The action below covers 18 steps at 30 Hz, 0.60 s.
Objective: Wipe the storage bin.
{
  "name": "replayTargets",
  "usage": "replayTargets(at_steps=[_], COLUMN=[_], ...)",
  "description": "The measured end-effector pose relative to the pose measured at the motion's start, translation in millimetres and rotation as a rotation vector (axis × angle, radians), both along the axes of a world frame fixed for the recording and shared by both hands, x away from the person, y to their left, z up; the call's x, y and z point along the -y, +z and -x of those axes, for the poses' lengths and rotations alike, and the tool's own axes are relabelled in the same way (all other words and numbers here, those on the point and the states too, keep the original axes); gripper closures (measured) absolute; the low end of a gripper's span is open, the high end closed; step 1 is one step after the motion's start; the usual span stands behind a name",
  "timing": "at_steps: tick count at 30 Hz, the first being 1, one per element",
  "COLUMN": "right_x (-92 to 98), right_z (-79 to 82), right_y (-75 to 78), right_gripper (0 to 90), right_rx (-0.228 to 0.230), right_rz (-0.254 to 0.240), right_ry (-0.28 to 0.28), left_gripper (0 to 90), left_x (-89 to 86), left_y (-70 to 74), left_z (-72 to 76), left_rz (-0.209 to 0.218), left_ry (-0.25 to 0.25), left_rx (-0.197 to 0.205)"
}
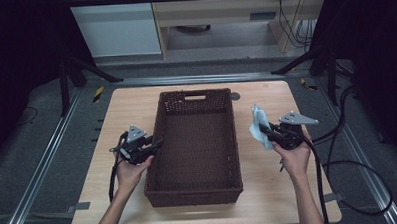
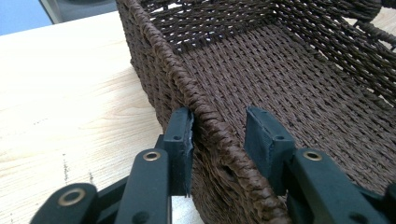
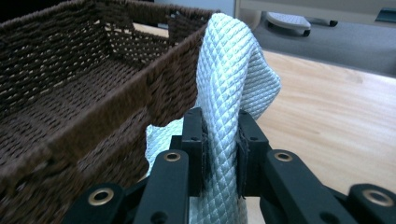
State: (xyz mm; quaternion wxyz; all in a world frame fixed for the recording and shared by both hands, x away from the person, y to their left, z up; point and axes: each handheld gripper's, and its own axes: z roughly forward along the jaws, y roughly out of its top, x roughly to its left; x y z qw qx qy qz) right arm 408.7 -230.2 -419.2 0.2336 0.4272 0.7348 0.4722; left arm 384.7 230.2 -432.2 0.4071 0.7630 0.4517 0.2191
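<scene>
The left gripper (image 1: 155,144) lies nearly level at the left long wall of the woven basket (image 1: 199,198), the person's left hand (image 1: 130,170) behind it. Its jaws straddle the basket's braided rim (image 2: 205,116) — one pad outside touching the wall, the other inside and standing clear, so the jaws are part open and grip nothing.

The right gripper (image 1: 263,131) is raised just off the basket's right wall, angled toward it, with the right hand (image 1: 294,158) under it. Its jaws are closed tight on a pale cloth (image 3: 229,84), which stands up from the pads in a soft fold beside the basket's rim.

The basket is a deep rectangle of dark brown twisted fibre, with a handle slot in its far wall (image 1: 194,97); its floor is bare weave. The cloth is light blue-white with a quilted diamond texture — limp and creased.
</scene>
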Motion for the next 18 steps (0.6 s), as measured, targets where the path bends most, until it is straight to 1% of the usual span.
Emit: replayTargets(at_steps=[4, 6, 8, 12, 16, 18], right_x=[-0.5, -1.2, -3.3, -7.5, -11.0, -13.3], right_z=[-8.2, -12.4, -16.7, -23.3, -28.2, -31.5], right_y=[1.0, 0.6, -0.2, -3.9, -8.5, -9.5], right_gripper=[77.4, 77.4, 77.5, 77.5, 77.5, 77.6], right_rx=[0.003, 0.005, 0.01, 0.007, -0.003, -0.008], right_rz=[-0.007, -0.014, -0.011, -0.022, -0.012, -0.006], right_ry=[-0.006, -0.005, -0.005, 0.001, 0.008, 0.012], left_gripper=[62.5, 63.0, 63.3, 63.7, 64.0, 64.0], left_x=[-0.6, -0.8, -2.1, -6.8, -10.9, -10.7], left_y=[-0.5, -0.4, -0.3, 0.3, 0.9, 1.5], left_z=[0.8, 1.3, 2.0, 7.4, 14.4, 14.9], left_rz=[0.003, -0.002, -0.001, 0.0, -0.008, -0.015], left_ry=[0.0, -0.001, -0.005, -0.015, -0.024, -0.025], left_rx=[0.003, 0.003, 0.0, -0.003, -0.004, -0.005])
